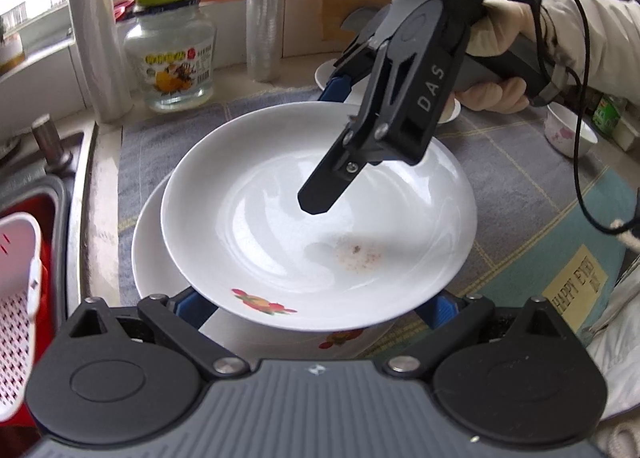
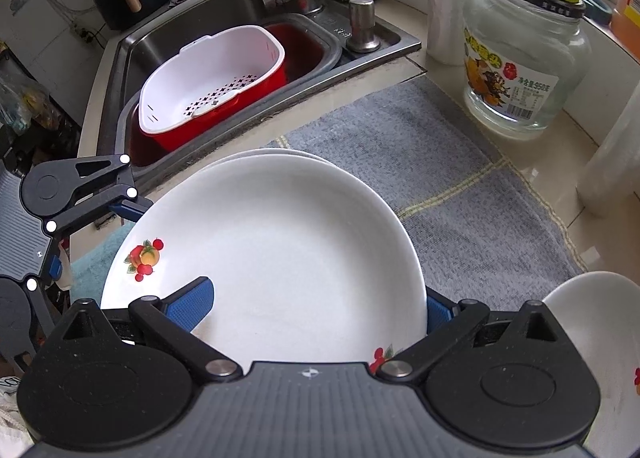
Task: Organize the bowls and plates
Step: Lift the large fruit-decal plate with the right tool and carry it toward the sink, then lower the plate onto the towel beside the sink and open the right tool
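Gripped across its rim by the right claw (image 2: 316, 310), one finger over and one under, the upper white plate (image 2: 276, 254) hung above the lower plate (image 1: 154, 254), apparently for stacking, while the left claw (image 1: 316, 308) sat spread beneath its near edge.

At upper right of the left wrist view, the black right gripper (image 1: 326, 146) bears white "DAS" lettering, silver screws and blue finger pads. A gloved hand (image 1: 500, 58), pale sleeve and thin black cable (image 1: 578, 162) sit behind it.
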`<state>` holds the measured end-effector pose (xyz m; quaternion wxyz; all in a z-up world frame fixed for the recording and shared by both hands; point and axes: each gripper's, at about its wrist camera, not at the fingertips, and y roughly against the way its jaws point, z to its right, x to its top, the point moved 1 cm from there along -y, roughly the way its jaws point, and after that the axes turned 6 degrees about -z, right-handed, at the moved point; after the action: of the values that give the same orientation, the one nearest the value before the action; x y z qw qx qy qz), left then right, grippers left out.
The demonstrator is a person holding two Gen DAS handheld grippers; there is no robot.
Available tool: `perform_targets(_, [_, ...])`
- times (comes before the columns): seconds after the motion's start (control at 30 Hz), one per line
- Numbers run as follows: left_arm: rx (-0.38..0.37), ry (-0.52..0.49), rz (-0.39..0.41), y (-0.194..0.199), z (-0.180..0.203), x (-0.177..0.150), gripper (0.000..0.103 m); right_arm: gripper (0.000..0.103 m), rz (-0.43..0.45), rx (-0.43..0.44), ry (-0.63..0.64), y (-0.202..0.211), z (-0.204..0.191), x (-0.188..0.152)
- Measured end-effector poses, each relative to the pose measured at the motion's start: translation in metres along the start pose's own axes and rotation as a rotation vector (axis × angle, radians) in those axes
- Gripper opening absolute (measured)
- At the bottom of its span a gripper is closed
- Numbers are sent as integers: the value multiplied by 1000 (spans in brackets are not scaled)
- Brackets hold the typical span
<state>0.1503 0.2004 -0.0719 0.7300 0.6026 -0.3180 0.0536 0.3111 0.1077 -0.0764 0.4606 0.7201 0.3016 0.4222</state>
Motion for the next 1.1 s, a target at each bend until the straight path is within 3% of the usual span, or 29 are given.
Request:
perform_targets(0.5, [-81,58,-100,-7,-17,7,101,103,-22,-14,-5,-5,-1,7])
perform_targets(1.1, [-54,50,-136,-2,-15,8,100,103,-2,5,-31,1,0,0])
